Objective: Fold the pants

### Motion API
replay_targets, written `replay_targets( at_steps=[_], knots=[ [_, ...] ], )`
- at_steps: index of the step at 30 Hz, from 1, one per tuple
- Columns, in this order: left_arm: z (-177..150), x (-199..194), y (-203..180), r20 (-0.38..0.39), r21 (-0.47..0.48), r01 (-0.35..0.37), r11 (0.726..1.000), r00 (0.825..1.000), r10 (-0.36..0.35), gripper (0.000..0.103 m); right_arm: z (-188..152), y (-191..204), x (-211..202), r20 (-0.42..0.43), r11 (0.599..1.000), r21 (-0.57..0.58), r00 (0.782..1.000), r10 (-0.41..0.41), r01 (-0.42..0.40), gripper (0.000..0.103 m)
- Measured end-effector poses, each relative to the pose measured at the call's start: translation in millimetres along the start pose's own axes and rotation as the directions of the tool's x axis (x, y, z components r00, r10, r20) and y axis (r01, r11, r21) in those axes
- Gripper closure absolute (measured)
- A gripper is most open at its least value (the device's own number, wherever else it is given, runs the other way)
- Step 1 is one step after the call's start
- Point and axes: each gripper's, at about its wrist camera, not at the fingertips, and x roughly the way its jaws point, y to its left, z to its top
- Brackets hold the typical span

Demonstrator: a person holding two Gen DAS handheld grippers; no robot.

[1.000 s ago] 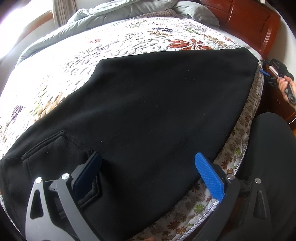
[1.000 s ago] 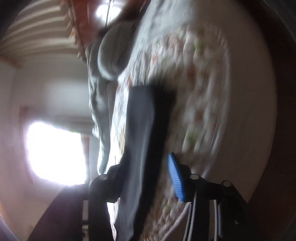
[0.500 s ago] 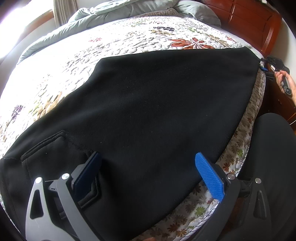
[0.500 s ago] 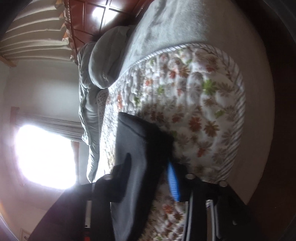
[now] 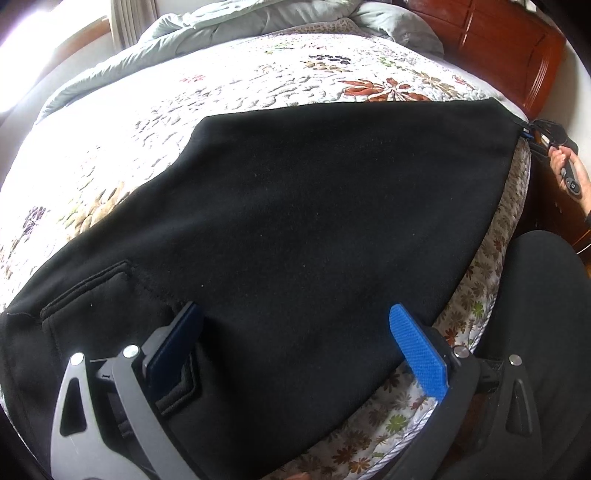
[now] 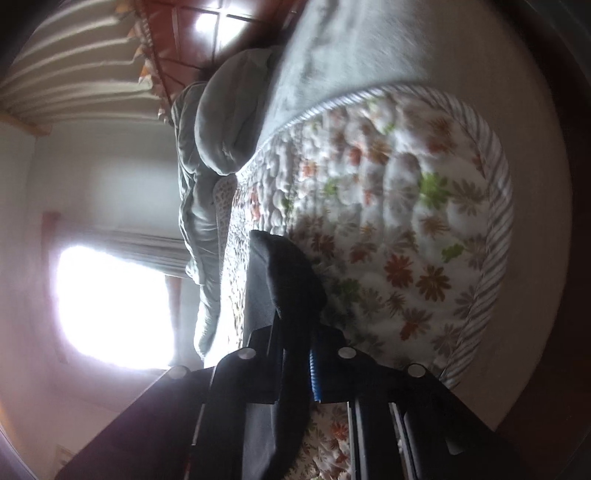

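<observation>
Since a second ago my right gripper (image 6: 295, 354) has closed on the hem corner of the black pants (image 5: 314, 229) lying flat along the quilt (image 5: 221, 85) edge; my left gripper (image 5: 295, 343) hovers wide open, empty, over the waistband; I'd pinch there before lifting evenly.

Pants spread across the quilt, a gripper at each end

In the left wrist view the pants (image 5: 314, 221) lay flat on the quilt (image 5: 221, 85), running from seven o'clock to two o'clock. The left gripper (image 5: 295, 343) sat at six o'clock, one finger on the cloth beside the pocket (image 5: 92, 295), the other at the pants' near edge. The right gripper (image 5: 532, 133) met the far corner at two o'clock, over the bed's edge. The duvet (image 5: 229, 14) lay behind the quilt at twelve o'clock, the headboard (image 5: 517, 48) at one o'clock. In the right wrist view the pants' corner (image 6: 284, 273) sat between the right gripper's (image 6: 295, 354) fingers at six o'clock.
</observation>
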Motion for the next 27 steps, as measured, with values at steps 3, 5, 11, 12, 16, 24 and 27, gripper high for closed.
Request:
replay_targets(
  at_steps=[3,5,11,12,16,24,27],
  knots=[
    [-3,-8,2,0.014,-0.011,0.009,1.0,1.0,-0.009,0.003,-4,30,-10,0.022,0.997,-0.068,1.0,-0.018,0.019,0.092],
    [-6,-13,2,0.024,-0.011,0.007,1.0,1.0,-0.006,0.003,-9,55,-16,0.042,0.991,-0.129,0.999,-0.033,0.038,0.092],
    [-16,-38,16,0.072,-0.05,-0.006,0.999,0.997,0.01,0.003,-40,147,-35,0.112,0.93,-0.356,0.992,-0.058,0.094,0.092],
    [-19,-44,20,0.083,-0.062,-0.004,0.998,0.996,0.009,0.003,-47,162,-38,0.122,0.915,-0.391,0.991,-0.058,0.102,0.092],
    [-30,-60,34,0.113,-0.087,-0.013,0.996,0.993,0.023,0.003,-80,214,-46,0.152,0.846,-0.516,0.987,-0.059,0.13,0.092],
    [-50,-85,69,0.165,-0.141,-0.026,0.99,0.985,0.049,0.003,-156,293,-47,0.225,0.648,-0.726,0.97,-0.093,0.231,0.092],
    [-55,-91,80,0.184,-0.159,-0.02,0.987,0.982,0.05,0.003,-185,315,-44,0.247,0.574,-0.777,0.964,-0.098,0.257,0.092]
  ],
)
